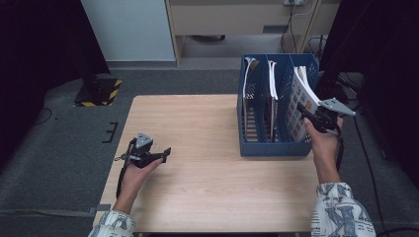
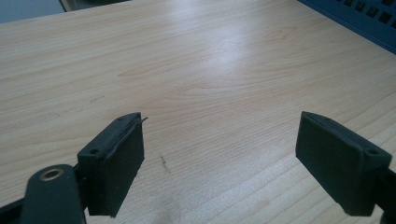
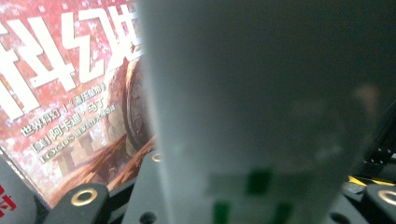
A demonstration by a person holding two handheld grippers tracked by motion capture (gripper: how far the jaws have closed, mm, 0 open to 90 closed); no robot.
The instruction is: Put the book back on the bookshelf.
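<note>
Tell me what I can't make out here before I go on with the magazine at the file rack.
- Right claw grip: high view too small; right gripper view blurred by the pale magazine edge.
- Red cover: title cut off by the frame edge.
- File rack contents: lower parts hidden by its walls.

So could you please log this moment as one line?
left gripper: open, over table | right gripper: at magazine in blue file rack, grip unclear

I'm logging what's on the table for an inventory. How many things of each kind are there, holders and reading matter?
Blue file holder: 1
Magazines or booklets standing in it: 3, left slot, middle slot, right slot
Total: 4
</note>
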